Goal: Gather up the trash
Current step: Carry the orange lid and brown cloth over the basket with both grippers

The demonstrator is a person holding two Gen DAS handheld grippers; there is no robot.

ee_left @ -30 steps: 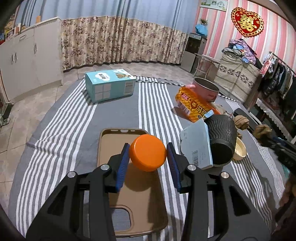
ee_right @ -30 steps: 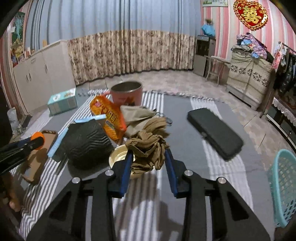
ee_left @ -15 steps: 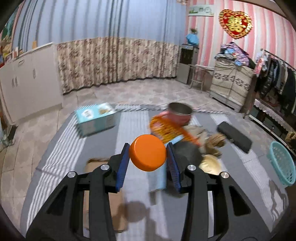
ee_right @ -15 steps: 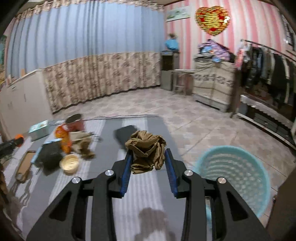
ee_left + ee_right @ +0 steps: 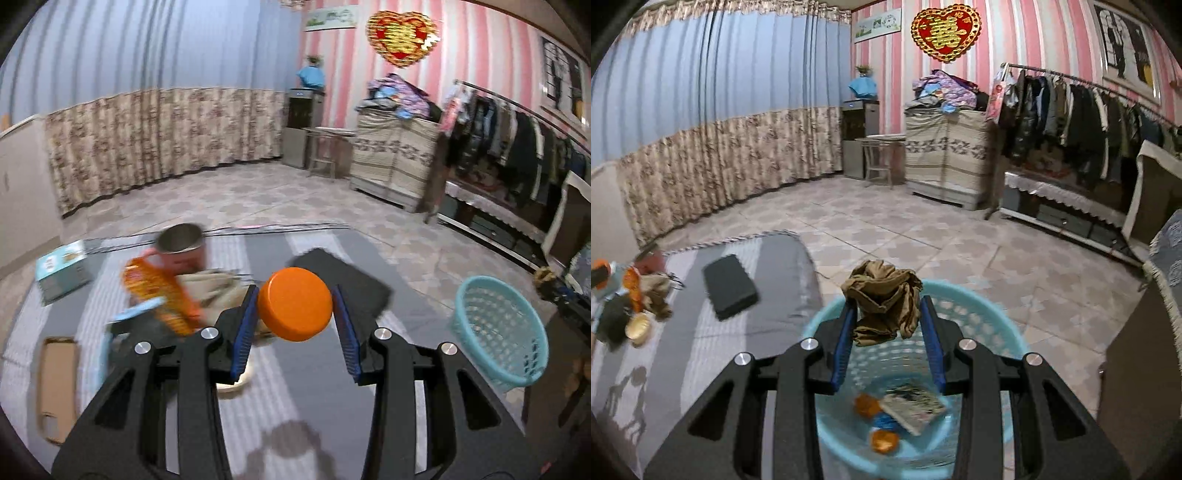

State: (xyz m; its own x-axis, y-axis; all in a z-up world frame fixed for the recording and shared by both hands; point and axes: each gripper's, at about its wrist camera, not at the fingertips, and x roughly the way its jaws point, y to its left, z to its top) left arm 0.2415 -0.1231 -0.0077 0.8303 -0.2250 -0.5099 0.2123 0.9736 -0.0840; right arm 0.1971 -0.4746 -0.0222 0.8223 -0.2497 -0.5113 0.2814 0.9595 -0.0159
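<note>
The right gripper pinches a crumpled brown cloth directly above the blue basket (wrappers already lie in it). The left gripper clamps an orange cap; beyond it lies a black case, the basket off to its right.

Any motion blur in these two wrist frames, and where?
Left wrist view: the clutter on the striped cloth is smeared, while the orange cap between the fingers stays sharp. Right wrist view: mostly crisp; the brown rag is sharp, with slight smear inside the blue basket.
</note>
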